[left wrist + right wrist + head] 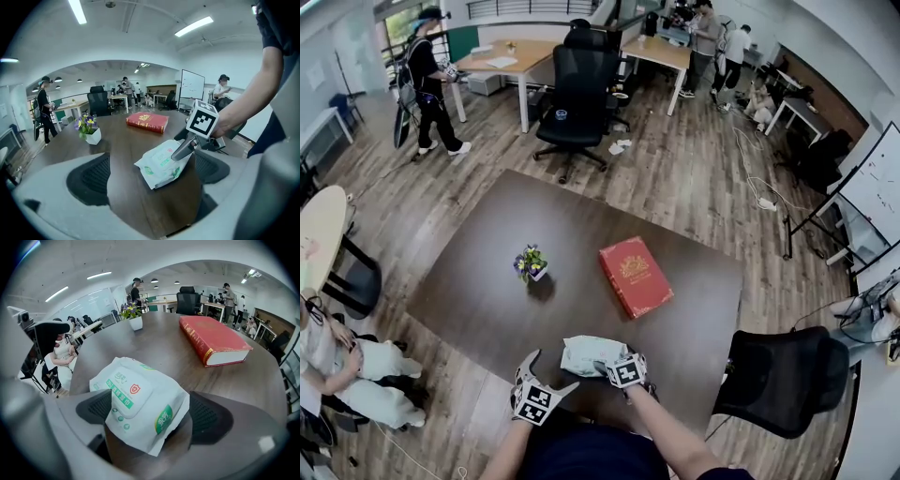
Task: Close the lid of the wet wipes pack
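The white and green wet wipes pack (591,354) lies on the dark table (487,300) near its front edge. Its lid (127,397), a white flap with a red shield mark, lies flat on the pack's top. My right gripper (151,414) straddles the near end of the pack (140,411); the jaws stand apart, the pack leans over the left pad and a thin dark gap shows at the right one. In the left gripper view one right fingertip (183,148) rests on the pack (159,166). My left gripper (150,174) hangs open above the table, short of the pack, with nothing between its pads.
A red hardback book (635,275) lies beyond the pack to the right, and a small pot of purple flowers (532,264) to the left. A black office chair (783,380) stands at the table's right corner. People stand and sit around the room.
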A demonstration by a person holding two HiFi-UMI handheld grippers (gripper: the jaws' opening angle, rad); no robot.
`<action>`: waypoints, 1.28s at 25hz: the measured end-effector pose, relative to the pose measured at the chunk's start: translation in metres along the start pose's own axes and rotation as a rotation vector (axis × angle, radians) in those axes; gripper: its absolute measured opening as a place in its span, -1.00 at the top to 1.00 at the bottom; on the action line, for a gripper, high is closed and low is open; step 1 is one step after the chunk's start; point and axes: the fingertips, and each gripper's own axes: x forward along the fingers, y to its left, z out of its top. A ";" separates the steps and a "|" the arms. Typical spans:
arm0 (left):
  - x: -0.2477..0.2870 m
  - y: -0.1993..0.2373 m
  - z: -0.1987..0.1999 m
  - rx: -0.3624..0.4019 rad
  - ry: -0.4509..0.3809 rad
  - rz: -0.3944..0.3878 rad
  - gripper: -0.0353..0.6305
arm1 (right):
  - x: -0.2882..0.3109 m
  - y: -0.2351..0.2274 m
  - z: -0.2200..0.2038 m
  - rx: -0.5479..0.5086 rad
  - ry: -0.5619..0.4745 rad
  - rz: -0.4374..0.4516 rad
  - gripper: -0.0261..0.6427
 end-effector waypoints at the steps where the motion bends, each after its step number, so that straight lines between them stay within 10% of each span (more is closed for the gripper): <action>1: -0.004 0.002 0.001 -0.002 -0.010 0.010 -0.79 | -0.004 -0.001 0.001 -0.004 -0.008 0.002 -0.67; 32: -0.045 -0.015 0.026 0.026 -0.079 0.068 -0.79 | -0.206 -0.002 0.008 0.000 -0.486 0.033 -0.66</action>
